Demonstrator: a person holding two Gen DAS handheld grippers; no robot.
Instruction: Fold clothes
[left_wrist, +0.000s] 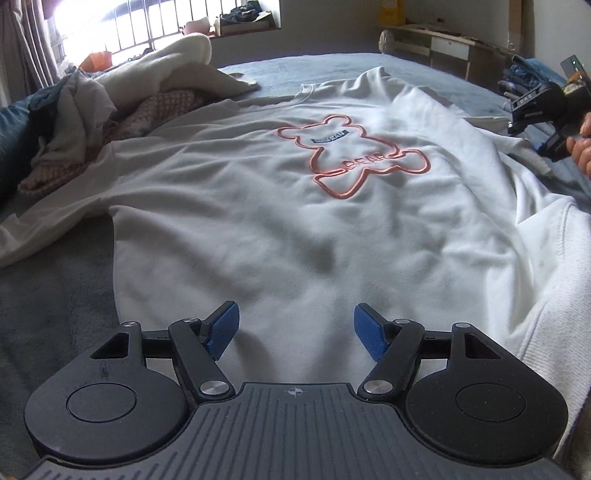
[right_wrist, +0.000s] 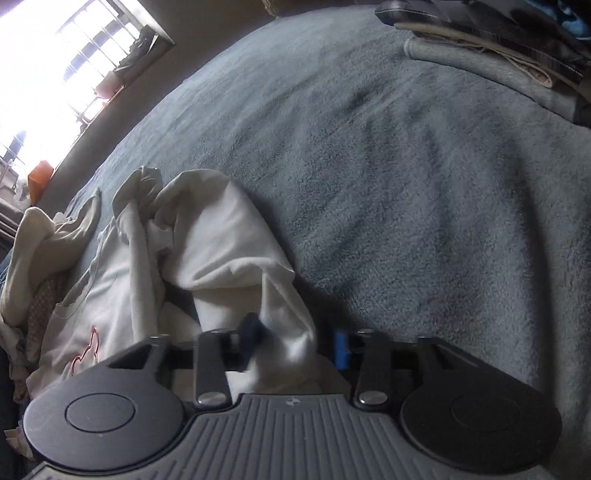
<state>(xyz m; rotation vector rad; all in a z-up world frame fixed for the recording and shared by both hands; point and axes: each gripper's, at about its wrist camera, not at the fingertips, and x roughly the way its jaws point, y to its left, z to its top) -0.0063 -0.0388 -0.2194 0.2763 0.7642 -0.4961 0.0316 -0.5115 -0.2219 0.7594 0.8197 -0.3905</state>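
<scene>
White sweatshirt (left_wrist: 295, 206) lies flat, front up, on grey-blue bed cover (left_wrist: 55, 295), pink bear outline (left_wrist: 351, 158) on chest. Collar at far end, hem toward left wrist camera. Left gripper (left_wrist: 296, 332) hovers over the hem area, blue pads (left_wrist: 223, 328) spread wide, nothing between them. Bare cover shows along the sweatshirt's left edge; its left sleeve runs off toward the frame's left border, end cut off. Clothes pile (left_wrist: 110, 107) crowds the far left, touching or overlapping the sleeve, can't tell which. Right side: ribbed cuff or hem band (left_wrist: 554, 295) bunched at the frame edge.

Right gripper (right_wrist: 295, 341) has the sweatshirt's (right_wrist: 221, 251) right sleeve fabric between its fingers, lifted and bunched. Fabric covers most of the gap, motion blur there, so whether the fingers are clamped on it or just around it can't be told. In left view the right gripper (left_wrist: 532, 114) sits at the far right edge, partly cropped, a hand (left_wrist: 583, 144) behind it.

Wide open cover (right_wrist: 406, 166) beyond the right gripper. Folded stack (right_wrist: 498, 62) at far right corner, partly cut off. Window (right_wrist: 55, 74) blown out.
</scene>
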